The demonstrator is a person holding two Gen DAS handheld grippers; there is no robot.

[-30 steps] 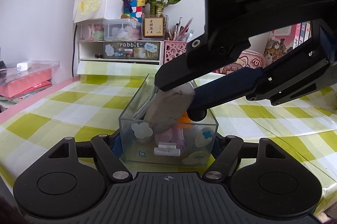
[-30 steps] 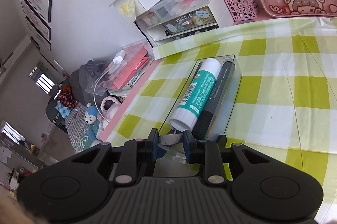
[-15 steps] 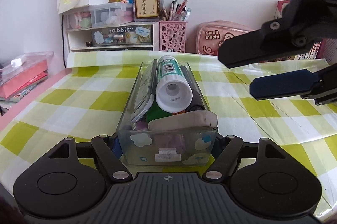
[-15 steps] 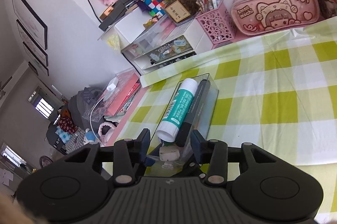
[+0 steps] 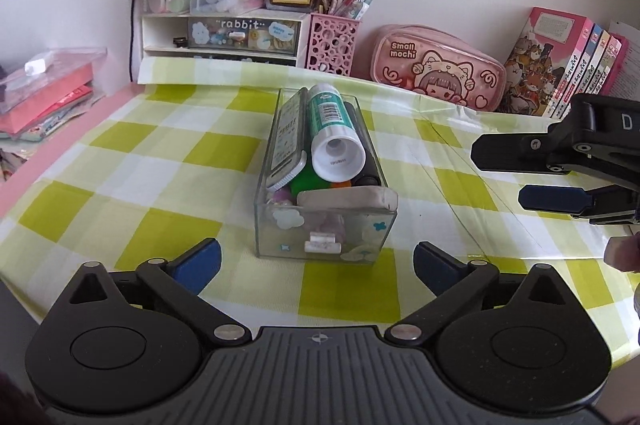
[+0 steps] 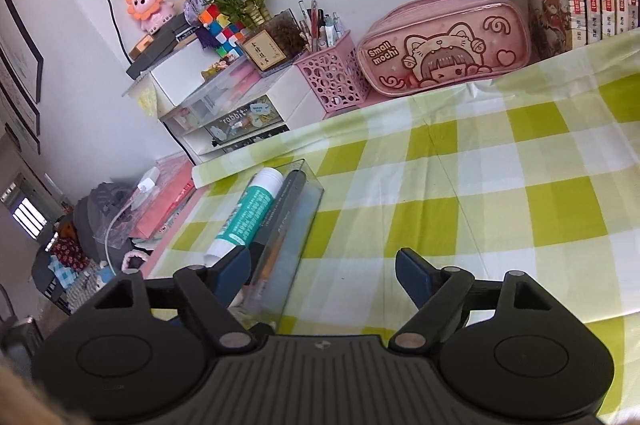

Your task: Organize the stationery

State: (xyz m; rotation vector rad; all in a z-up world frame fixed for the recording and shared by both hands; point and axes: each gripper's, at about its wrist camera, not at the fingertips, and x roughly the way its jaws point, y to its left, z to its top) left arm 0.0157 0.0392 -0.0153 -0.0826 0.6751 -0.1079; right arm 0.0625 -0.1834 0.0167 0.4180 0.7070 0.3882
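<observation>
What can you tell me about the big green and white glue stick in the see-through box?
The glue stick is a fat plastic tube with a teal-green label, a barcode and a white cap at each end. It lies on its side on top of the other stationery in the clear box, its round white end facing the left wrist camera. It rests between a flat white-edged case and a black marker, above a grey eraser. Nothing grips it.

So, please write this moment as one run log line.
left gripper: opening, empty | right gripper: opening, empty | eraser: on box
</observation>
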